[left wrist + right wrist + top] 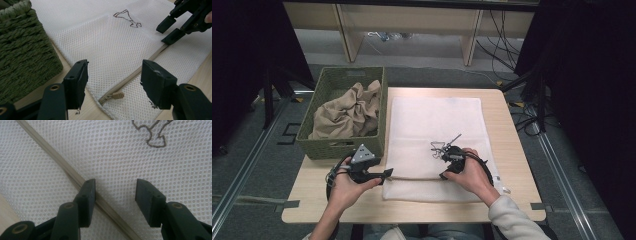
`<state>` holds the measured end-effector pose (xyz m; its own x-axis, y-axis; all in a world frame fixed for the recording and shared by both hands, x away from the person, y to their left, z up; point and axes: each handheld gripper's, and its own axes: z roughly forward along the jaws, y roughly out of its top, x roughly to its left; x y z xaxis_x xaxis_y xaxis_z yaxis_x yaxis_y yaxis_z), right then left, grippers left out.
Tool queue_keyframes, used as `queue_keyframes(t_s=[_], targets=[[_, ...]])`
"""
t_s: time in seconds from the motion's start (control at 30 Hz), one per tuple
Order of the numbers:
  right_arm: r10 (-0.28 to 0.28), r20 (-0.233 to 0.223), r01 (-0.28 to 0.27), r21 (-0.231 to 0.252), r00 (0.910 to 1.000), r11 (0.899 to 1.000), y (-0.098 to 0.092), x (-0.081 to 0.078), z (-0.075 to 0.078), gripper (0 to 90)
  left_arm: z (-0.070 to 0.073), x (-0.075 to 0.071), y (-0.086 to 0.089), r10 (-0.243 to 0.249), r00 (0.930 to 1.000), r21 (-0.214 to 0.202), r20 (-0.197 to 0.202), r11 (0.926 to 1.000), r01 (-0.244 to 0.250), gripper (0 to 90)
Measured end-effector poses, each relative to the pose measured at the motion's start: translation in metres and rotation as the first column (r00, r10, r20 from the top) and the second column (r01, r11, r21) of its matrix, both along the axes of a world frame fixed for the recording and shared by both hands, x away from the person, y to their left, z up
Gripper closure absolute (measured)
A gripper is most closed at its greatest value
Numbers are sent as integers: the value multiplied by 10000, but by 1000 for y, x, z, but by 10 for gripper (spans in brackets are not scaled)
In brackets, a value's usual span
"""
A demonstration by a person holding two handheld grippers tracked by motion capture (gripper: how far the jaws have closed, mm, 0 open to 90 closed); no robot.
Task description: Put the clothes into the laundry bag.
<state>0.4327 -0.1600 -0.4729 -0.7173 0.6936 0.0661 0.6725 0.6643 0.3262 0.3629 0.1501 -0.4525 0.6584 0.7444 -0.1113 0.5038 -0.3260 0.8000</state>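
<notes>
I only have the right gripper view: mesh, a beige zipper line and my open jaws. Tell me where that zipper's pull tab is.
Observer: The pull tab lies at the mesh bag's left corner, between the open jaws of the left gripper, not yet pinched.
Operator: Say what sits left of the bag.
Observer: A green woven basket stands against the bag's left edge, holding crumpled beige cloth.
Operator: Place my right gripper on the bag.
Observer: The right gripper is over the bag's near half, jaws open just above the zipper, below the brown embroidered outline.
</notes>
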Motion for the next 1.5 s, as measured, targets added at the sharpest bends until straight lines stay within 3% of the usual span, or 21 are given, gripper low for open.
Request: queue_keyframes(t_s=[0.33, 0.7, 1.0, 1.07, 1.1, 1.17, 1.4, 1.5], targets=[[281, 15, -281, -165, 9996, 9995, 1, 1, -4, 513, -1, 0, -1, 27, 10000, 54, 85, 10000, -27, 382], [420, 2, -420, -434, 9991, 9982, 2, 2, -4, 669, -2, 0, -1, -28, 10000, 50, 15, 10000, 28, 383], [968, 415, -924, -982, 9944, 9909, 4, 3, -2, 830, -2, 1, 0, -61, 10000, 37, -9, 10000, 61, 383], [953, 450, -901, -1055, 9944, 9903, 4, 1, 0, 859, -1, 1, 0, -39, 10000, 43, 7, 10000, 39, 383], [1037, 493, -980, -1062, 9934, 9895, 5, 1, 0, 864, -2, 0, -1, 76, 10000, -145, 6, 9999, -76, 383], [883, 553, -818, -1100, 9946, 9906, 6, 0, 4, 871, -1, 0, 0, -20, 10000, 24, 20, 10000, 20, 387], [753, 1017, -671, -813, 9920, 9944, 3, -2, 15, 881, 0, -1, -1, -69, 9999, -73, 122, 9999, 70, 418], [618, 1450, -540, -574, 9875, 9969, 2, -3, 23, 883, 1, -1, 0, -109, 9996, 31, 277, 9999, 108, 424]])
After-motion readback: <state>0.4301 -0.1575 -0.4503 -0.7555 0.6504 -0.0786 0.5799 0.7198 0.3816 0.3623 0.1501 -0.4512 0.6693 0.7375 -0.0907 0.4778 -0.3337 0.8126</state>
